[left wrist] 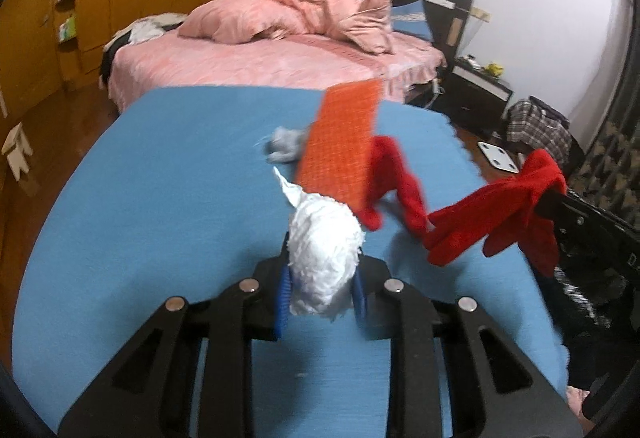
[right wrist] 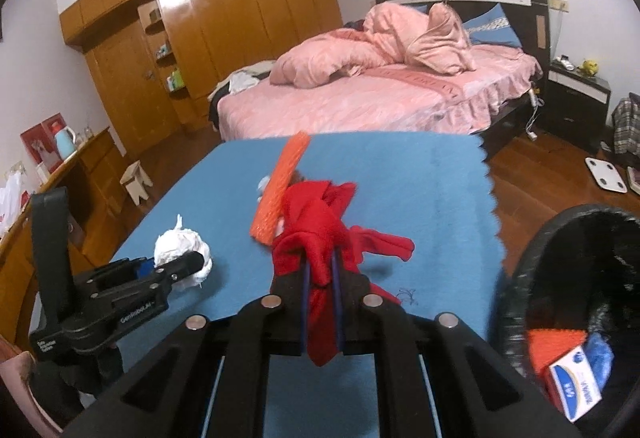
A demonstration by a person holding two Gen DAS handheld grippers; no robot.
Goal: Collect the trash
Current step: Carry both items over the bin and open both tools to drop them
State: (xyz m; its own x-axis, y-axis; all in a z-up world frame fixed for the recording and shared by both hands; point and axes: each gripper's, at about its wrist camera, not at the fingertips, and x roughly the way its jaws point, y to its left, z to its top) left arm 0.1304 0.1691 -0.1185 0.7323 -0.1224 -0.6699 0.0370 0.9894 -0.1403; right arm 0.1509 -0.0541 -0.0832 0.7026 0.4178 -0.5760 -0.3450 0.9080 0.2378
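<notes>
White tissue wad [left wrist: 324,262] between left tool [left wrist: 322,288] pads.

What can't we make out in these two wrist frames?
- Grey crumpled item: left wrist view, blurred, partly behind the orange mesh sheet; the right wrist view shows only a sliver.
- Trash bin: right wrist view, cut off by the frame edge; contents partly visible.
- Box in bin: print too small and blurred to read.

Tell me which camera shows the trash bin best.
The right wrist view. The bin fills its lower right corner, its black-lined rim and some rubbish inside showing. The left wrist view shows only a dark, partly hidden patch at its right edge, where the bin may be.
</notes>
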